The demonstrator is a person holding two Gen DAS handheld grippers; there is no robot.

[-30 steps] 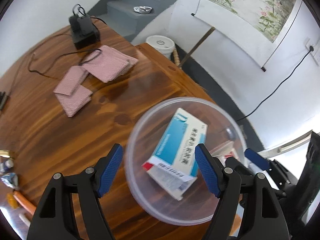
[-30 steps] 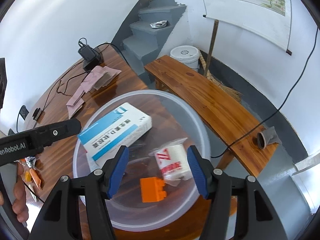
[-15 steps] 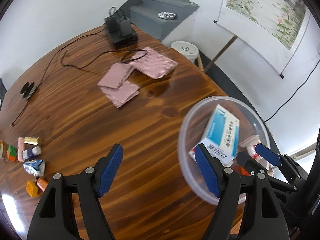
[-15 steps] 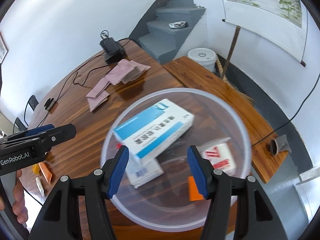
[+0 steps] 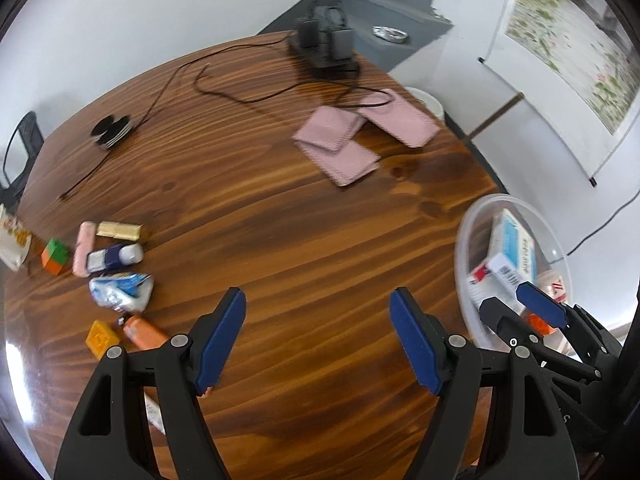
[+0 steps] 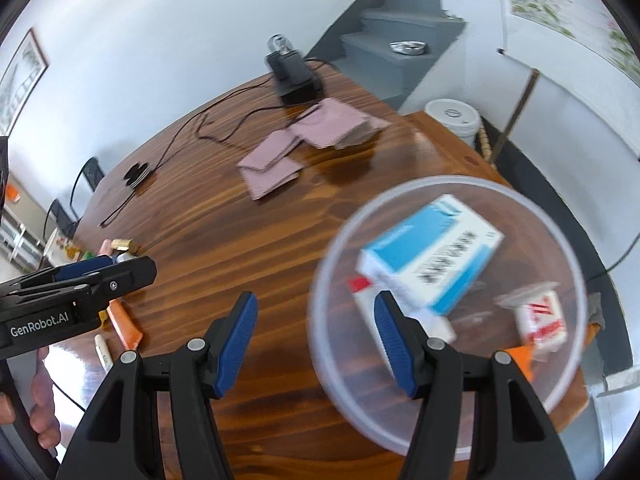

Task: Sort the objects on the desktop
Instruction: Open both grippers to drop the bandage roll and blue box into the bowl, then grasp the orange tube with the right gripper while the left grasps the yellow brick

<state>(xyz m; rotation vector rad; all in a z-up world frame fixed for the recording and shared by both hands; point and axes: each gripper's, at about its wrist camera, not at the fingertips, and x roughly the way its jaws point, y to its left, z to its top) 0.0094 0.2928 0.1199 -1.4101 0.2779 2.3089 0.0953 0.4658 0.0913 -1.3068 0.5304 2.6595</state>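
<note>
A clear plastic bowl (image 5: 476, 236) (image 6: 500, 392) stands near the round wooden table's right edge. It holds a blue-and-white medicine box (image 5: 516, 252) (image 6: 432, 268), a white packet with red print (image 6: 542, 322) and an orange block (image 6: 520, 360). My left gripper (image 5: 318, 312) is open above bare wood, with nothing between its fingers. My right gripper (image 6: 316, 312) is open too, just left of the bowl; its right finger overlaps the bowl in the picture. Loose items lie at the left: a green-orange block (image 5: 55, 256), a gold bar (image 5: 120, 230), a blue-white bottle (image 5: 114, 258), a silver packet (image 5: 120, 290) and an orange tube (image 5: 144, 332).
Pink folded cloths (image 5: 352, 140) lie at the back of the table, with a black charger (image 5: 324, 44) and its cable behind them. A white bucket (image 6: 452, 116) stands on the floor beyond the table edge. A hand (image 6: 40, 408) holds the left gripper's handle.
Both grippers have swung left across the table. The bowl has slid from between the fingers to the right of each view, and the loose items at the left have come into sight.
</note>
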